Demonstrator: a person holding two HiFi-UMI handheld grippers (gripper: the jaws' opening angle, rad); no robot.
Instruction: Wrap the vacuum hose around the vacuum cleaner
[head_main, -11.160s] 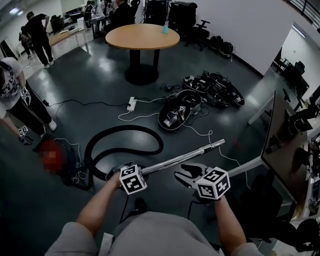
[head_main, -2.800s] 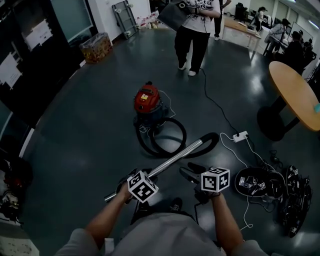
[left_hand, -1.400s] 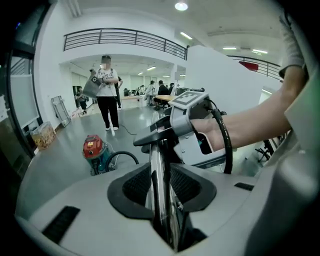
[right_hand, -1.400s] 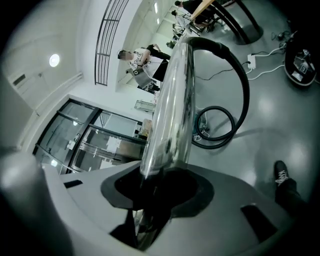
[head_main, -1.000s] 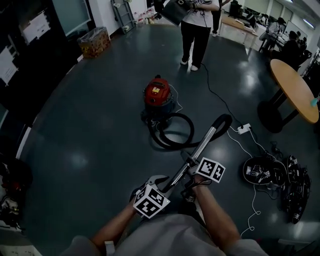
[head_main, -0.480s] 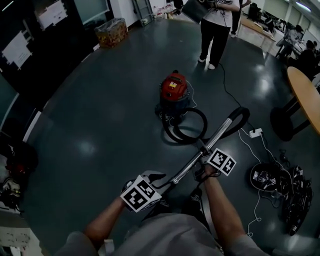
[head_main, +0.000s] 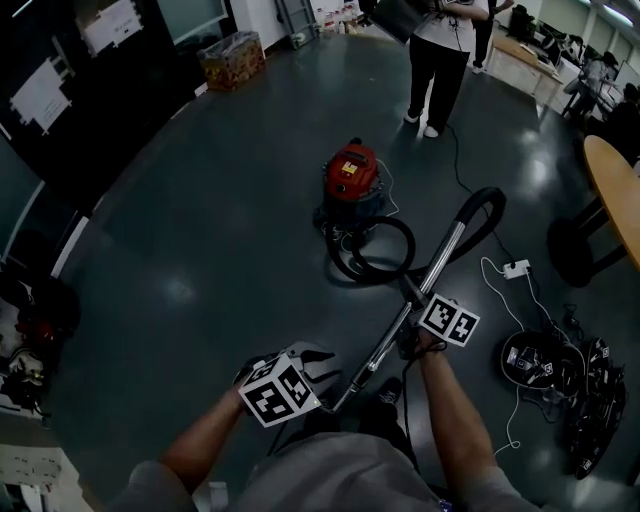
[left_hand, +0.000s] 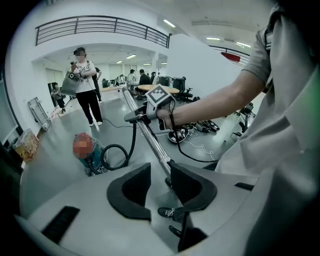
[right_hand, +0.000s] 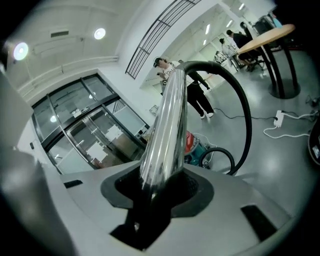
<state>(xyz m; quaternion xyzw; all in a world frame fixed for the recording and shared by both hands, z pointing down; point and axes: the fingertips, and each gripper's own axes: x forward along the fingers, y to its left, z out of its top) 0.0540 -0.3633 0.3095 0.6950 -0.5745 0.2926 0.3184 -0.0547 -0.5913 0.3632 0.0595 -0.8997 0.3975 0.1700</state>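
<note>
Head view, wand: I hold the chrome wand (head_main: 440, 262) slantwise, with the right hand-held gripper (head_main: 413, 308) midway and the left hand-held gripper (head_main: 318, 362) low. I judge this lets me steer the hose (head_main: 375, 262) looped beside the vacuum cleaner (head_main: 352, 180).
Head view, surroundings: person (head_main: 440, 60) beyond, power strip (head_main: 517, 268) near.
Left gripper view, jaws: pinching the wand's thin end.
Right gripper view, jaws: clamped round the wand.

Floor (head_main: 200, 250): dark grey, glossy, patches of ceiling glare. Left side: black glazed wall (head_main: 130, 70), white sheets (head_main: 40, 95) stuck on it. Right edge: round wooden table (head_main: 620, 190) on a black pedestal. Upper walls (left_hand: 200, 60) white, with a railed gallery (left_hand: 100, 25) running high along them. Round ceiling lamps (right_hand: 99, 33) lit; strip lights (left_hand: 169, 23) farther back. Black office chairs (left_hand: 179, 84) by a far table.
</note>
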